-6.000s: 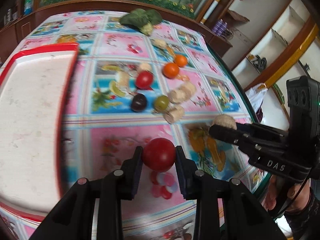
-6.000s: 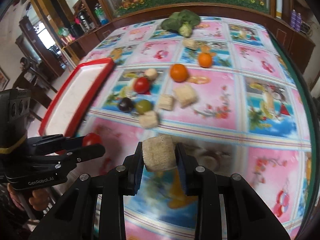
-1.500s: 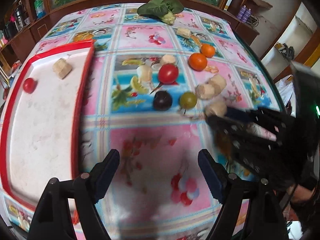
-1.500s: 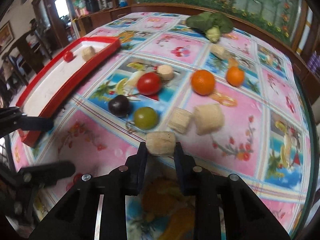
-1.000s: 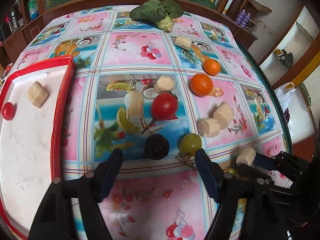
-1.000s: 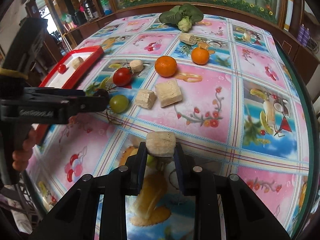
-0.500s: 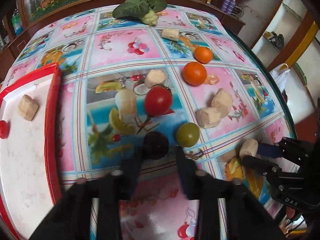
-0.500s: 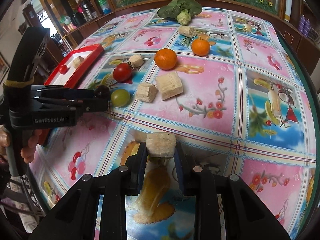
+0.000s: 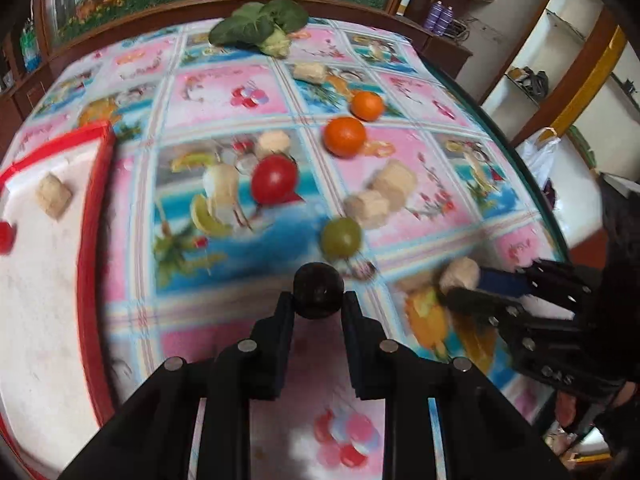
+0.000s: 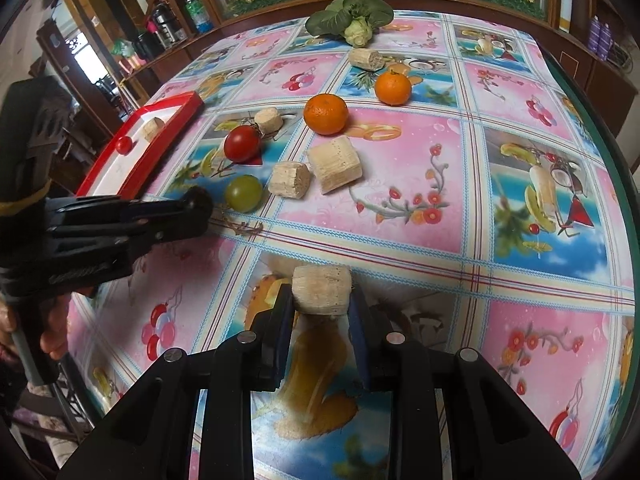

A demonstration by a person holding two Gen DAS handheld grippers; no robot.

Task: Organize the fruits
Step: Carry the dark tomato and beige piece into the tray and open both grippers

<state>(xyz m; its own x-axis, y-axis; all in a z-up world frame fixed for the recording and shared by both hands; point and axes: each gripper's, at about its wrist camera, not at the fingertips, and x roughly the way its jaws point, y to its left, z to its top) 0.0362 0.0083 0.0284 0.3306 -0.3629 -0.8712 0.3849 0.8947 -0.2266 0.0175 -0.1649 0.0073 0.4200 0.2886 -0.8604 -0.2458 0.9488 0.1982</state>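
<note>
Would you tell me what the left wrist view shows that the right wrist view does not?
Only the left wrist view shows the dark fruit clamped end-on, and white shelves. Only the right wrist view shows the beige chunk from behind, and bottles on a sideboard. Both show the red tray, red tomato, green tomato and two oranges.

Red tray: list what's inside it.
Inside the red tray, on its white floor, lie a small red tomato and a tan cane chunk, apart from each other. The tray's near part is hidden behind the left gripper, so anything there can't be seen.
</note>
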